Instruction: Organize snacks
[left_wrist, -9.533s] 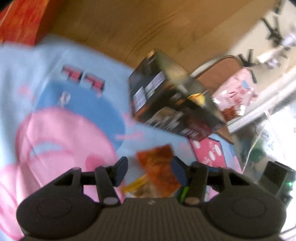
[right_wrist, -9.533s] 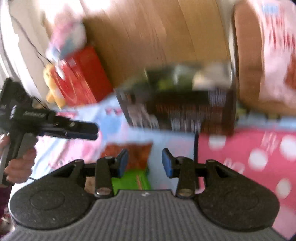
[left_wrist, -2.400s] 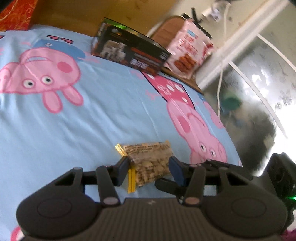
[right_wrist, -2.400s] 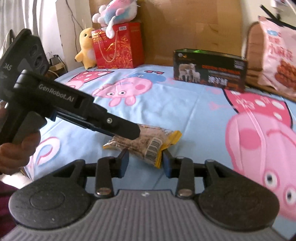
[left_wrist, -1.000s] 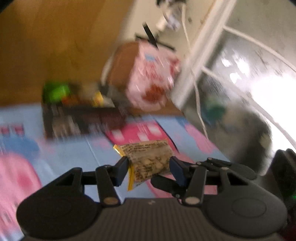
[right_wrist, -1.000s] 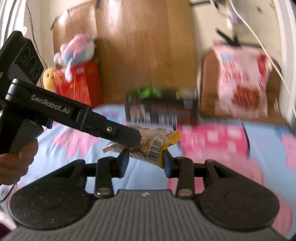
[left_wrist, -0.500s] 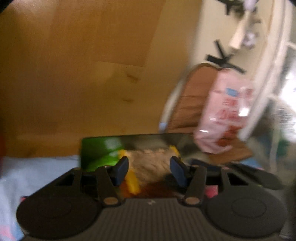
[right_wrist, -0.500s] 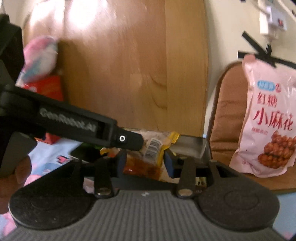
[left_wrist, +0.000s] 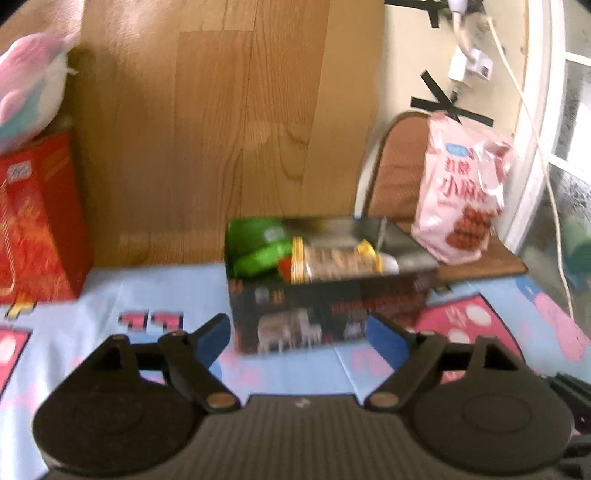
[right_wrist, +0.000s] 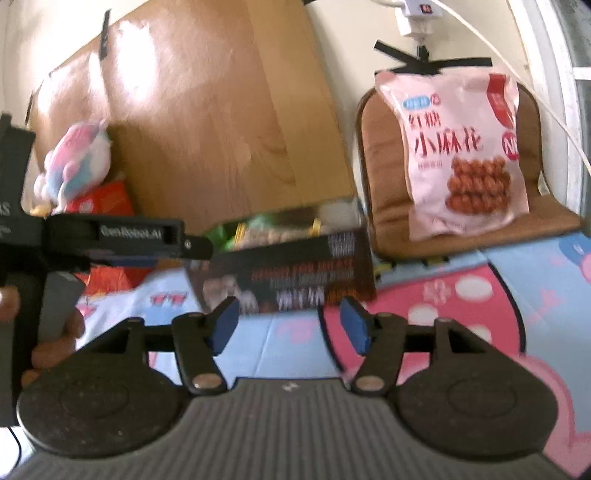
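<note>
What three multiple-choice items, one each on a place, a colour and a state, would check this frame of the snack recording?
1. Where does the yellow-edged snack packet lie?
A. inside the open dark box
B. on the blue bedsheet
C. on the brown chair cushion

2. What colour is the large snack bag leaning on the chair?
A. green
B. pink
C. black

3. How does the left hand-held gripper stand?
A. shut on the packet
B. shut on nothing
C. open and empty

Answers:
1. A: the packet rests in the dark box beside green packs.
2. B: its wrapper is pink with red print.
3. C: its blue pads sit wide apart with only the box front showing between them.
</note>
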